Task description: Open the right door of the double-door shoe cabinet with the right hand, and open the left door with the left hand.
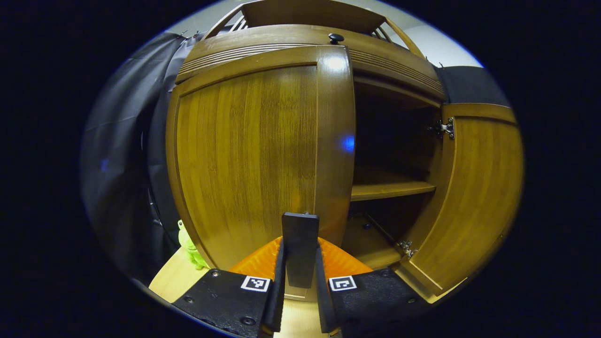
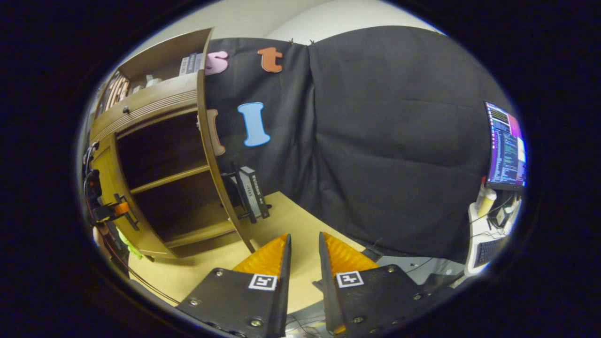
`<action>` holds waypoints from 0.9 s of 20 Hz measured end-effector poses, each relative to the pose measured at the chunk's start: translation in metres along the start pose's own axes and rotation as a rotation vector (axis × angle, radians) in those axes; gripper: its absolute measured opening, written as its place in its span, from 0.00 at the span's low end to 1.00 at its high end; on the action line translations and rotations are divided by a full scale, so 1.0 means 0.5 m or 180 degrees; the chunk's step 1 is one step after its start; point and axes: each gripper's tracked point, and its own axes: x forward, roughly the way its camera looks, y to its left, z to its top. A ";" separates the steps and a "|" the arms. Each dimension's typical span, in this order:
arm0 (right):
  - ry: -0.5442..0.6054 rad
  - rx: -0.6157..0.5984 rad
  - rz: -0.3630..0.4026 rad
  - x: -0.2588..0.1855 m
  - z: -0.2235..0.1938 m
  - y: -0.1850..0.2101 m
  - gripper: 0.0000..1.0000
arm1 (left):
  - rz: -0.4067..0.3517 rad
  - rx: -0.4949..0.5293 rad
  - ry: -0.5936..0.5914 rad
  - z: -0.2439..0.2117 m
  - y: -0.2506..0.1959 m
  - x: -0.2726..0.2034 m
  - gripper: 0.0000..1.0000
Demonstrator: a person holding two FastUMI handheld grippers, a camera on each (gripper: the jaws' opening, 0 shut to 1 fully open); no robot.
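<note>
Left tool (image 1: 300,263) clamped on the dark handle (image 1: 300,244) of the left door (image 1: 253,159), frame centre; right door (image 1: 474,188) swung open at right. Right tool (image 2: 305,256), slightly parted, holds nothing above the surface (image 2: 281,220), cabinet (image 2: 159,159) at frame left.

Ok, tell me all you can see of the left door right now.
The left door is glossy brown wood with vertical grain and a plain frame. It looks closed or barely ajar. A dark upright handle sits low near its inner edge, between the left gripper fingers, which appear clamped on it. Beside it the cabinet interior stands open.
</note>
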 end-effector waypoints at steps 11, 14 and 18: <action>0.0102 -0.0147 0.0412 0.043 -0.006 0.095 0.32 | -0.0025 -0.0033 -0.0065 -0.010 0.026 -0.061 0.32; 0.0113 -0.0217 0.0575 0.052 -0.005 0.139 0.32 | 0.0022 -0.0068 -0.0083 -0.015 0.040 -0.085 0.31; 0.0163 -0.0305 0.0798 0.062 -0.015 0.194 0.32 | 0.0079 -0.0084 -0.0098 -0.023 0.063 -0.125 0.31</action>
